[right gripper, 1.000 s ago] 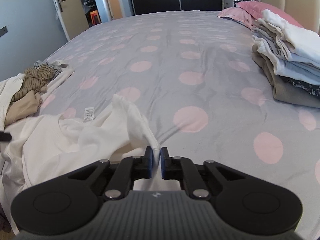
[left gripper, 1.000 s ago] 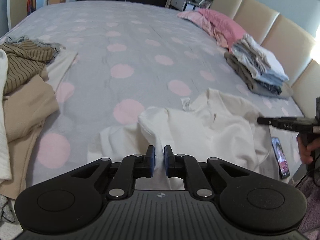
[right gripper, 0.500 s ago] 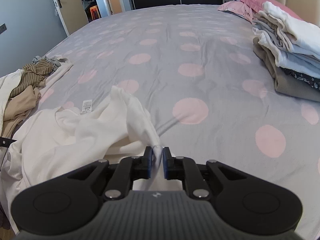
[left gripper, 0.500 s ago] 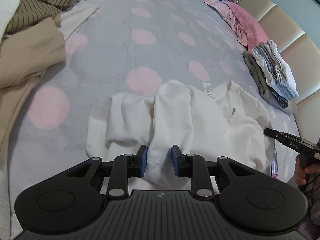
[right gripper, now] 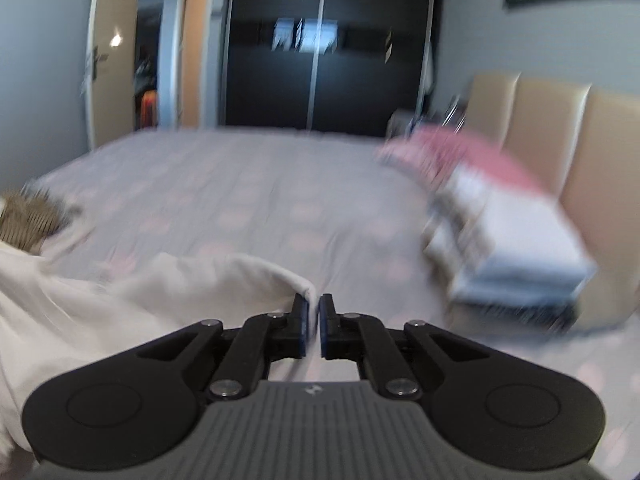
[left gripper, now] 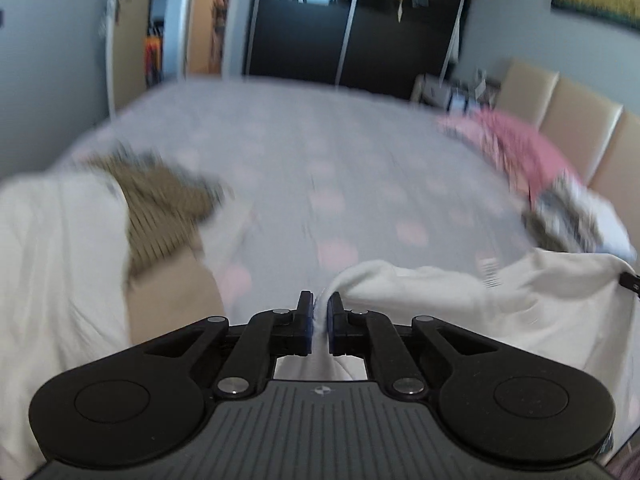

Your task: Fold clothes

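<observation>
Left wrist view: the left gripper (left gripper: 319,307), its jaws closing, clenched a fold of the white garment (left gripper: 460,292), which trailed toward 3 o'clock over the polka-dot bedspread (left gripper: 320,152); a striped brown top (left gripper: 160,208) lay at 10 o'clock.

Right wrist view: the right gripper (right gripper: 314,310) pinched the garment's edge (right gripper: 168,292), cloth draping toward 9 o'clock; folded laundry stack (right gripper: 508,232) at 2 o'clock.

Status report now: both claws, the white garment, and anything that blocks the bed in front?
Left claw closing on white garment. Right claw shut on its other edge. Bed ahead bare in the middle; unfolded pile at left, folded stack at right.
</observation>
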{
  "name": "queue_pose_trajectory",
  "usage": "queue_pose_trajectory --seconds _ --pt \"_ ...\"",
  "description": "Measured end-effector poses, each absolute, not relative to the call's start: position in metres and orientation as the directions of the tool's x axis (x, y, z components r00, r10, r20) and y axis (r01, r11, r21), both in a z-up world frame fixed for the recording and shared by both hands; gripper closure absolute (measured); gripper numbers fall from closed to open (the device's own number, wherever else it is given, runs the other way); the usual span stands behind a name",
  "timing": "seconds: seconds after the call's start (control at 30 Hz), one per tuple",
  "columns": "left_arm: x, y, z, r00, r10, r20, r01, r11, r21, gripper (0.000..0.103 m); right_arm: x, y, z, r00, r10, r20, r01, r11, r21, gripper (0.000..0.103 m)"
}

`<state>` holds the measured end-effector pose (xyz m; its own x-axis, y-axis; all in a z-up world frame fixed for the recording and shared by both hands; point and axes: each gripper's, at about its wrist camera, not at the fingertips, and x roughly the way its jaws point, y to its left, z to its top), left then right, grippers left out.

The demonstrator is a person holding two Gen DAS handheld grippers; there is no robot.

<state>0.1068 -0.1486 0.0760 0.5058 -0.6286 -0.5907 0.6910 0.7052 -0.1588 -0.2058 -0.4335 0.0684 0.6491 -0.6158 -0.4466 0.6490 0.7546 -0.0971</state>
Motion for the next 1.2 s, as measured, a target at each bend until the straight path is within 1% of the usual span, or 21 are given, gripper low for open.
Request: queue_pose_trajectory --seconds 0.13,0.2,0.33,0.4,0.47,0.57,0.7,0.8,0.93,1.07,1.13,1.2 --pt "0.101 -0.132 0.143 0.573 -0.685 -0.450 0.703 0.693 -0.159 0.098 -0.229 -0.438 0.132 0.678 -0.662 -0.320 0.679 0.730 -0.073 0.097" --pt "0.091 -0.124 0.177 0.603 -0.707 -0.370 0.716 0.684 -0.139 0.098 -0.239 -0.432 0.165 0.697 -0.675 -0.242 0.679 0.730 -0.082 0.097" --pt "0.059 -0.103 0.243 0.667 -0.726 -0.169 0.724 0.685 -0.084 0.098 -0.257 -0.403 0.232 0.711 -0.702 -0.039 0.695 0.709 -0.120 0.097" --pt "0.044 -0.089 0.273 0.673 -0.736 -0.072 0.732 0.677 -0.076 0.098 -0.271 -0.389 0.264 0.703 -0.709 0.057 0.711 0.696 -0.103 0.097" --pt "0.029 -0.075 0.301 0.672 -0.740 0.010 0.739 0.671 -0.063 0.098 -0.285 -0.375 0.290 0.694 -0.706 0.141 0.719 0.688 -0.094 0.097" --pt "0.005 -0.054 0.331 0.670 -0.736 0.099 0.742 0.670 -0.042 0.098 -0.305 -0.348 0.319 0.676 -0.691 0.254 0.731 0.673 -0.115 0.097" --pt "-0.026 -0.036 0.352 0.676 -0.718 0.166 0.730 0.684 -0.018 0.098 -0.333 -0.310 0.343 0.635 -0.673 0.380 0.757 0.639 -0.133 0.097" --pt "-0.048 -0.025 0.361 0.667 -0.709 0.228 0.727 0.687 0.011 0.098 -0.355 -0.286 0.358 0.602 -0.660 0.449 0.775 0.619 -0.129 0.097" --pt "-0.065 -0.018 0.372 0.631 -0.734 0.253 0.755 0.655 0.018 0.098 -0.380 -0.261 0.372 0.542 -0.657 0.523 0.812 0.570 -0.126 0.097" --pt "-0.055 -0.028 0.377 0.599 -0.771 0.216 0.788 0.615 0.010 0.098 -0.394 -0.257 0.378 0.502 -0.662 0.557 0.834 0.540 -0.110 0.097" --pt "-0.040 -0.046 0.374 0.600 -0.783 0.162 0.793 0.610 0.010 0.098 -0.392 -0.263 0.376 0.502 -0.670 0.547 0.835 0.539 -0.106 0.097" --pt "-0.024 -0.061 0.368 0.602 -0.793 0.091 0.796 0.605 0.005 0.098 -0.385 -0.275 0.366 0.521 -0.688 0.505 0.830 0.546 -0.113 0.097"
